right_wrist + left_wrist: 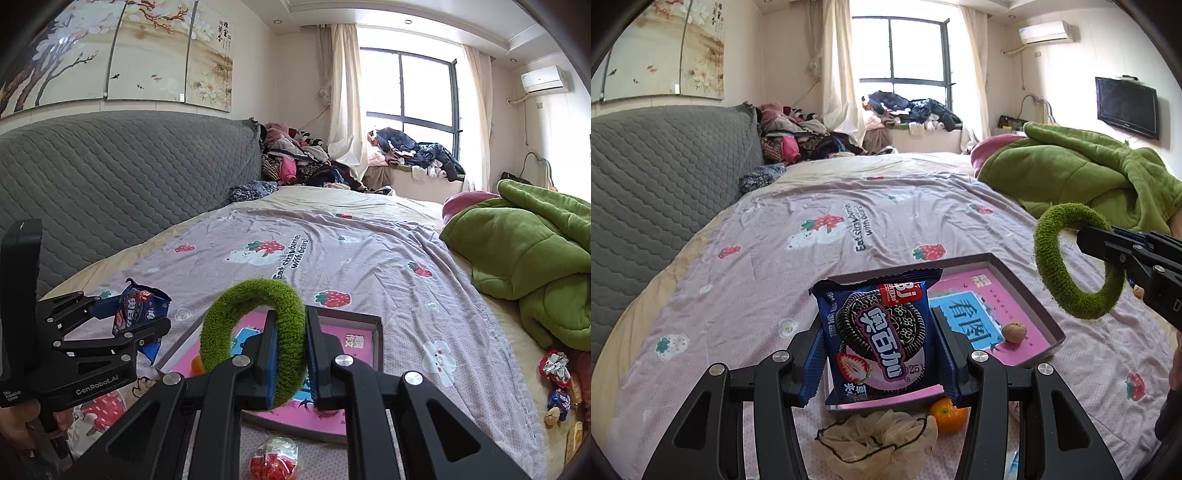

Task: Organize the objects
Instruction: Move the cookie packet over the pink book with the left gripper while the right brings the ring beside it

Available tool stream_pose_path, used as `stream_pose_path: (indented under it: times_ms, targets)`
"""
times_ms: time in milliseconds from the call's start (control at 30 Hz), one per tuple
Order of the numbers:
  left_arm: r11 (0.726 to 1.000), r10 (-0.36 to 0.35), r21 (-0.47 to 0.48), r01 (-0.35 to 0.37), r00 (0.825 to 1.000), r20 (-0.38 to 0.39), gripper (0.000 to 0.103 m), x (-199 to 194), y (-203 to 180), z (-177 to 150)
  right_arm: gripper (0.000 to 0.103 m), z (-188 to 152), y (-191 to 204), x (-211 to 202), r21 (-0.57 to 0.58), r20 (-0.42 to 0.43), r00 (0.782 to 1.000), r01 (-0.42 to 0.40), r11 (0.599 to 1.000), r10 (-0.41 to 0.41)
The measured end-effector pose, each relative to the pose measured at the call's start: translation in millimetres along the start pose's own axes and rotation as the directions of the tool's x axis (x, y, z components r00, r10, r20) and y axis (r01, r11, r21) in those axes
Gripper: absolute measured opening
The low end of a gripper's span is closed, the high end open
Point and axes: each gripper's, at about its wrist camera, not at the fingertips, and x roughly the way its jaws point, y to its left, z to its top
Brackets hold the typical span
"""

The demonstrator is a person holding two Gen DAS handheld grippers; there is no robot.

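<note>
1. Near: mesh pouf and orange lie on bed just in front of tray; low carry could snag pouf's cord.
2. L gripper clamped on cookie pack, upright over tray's near edge; slick wrapper may slip, or land on rim and slide out.
3. R gripper pinches green ring above tray; fuzzy ring may cling to pads.
4. Walnut in tray could roll if bumped.
</note>
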Motion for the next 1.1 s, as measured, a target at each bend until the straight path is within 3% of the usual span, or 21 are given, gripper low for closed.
stream_pose_path:
  times_ms: [567,1100]
  targets:
    - [0.999,0.010,-0.042,-0.010,1.000,0.009,0.053,18,21,1,0.014,6,-20,9,0.044,0.040,0.999,0.023,0.999,-0.025]
    - [0.998,-0.023,-0.059,0.021,0.999,-0.041,0.053,54,28,4,0.014,-4,-31,42,0.068,-0.028,0.999,0.029,0.997,-0.027]
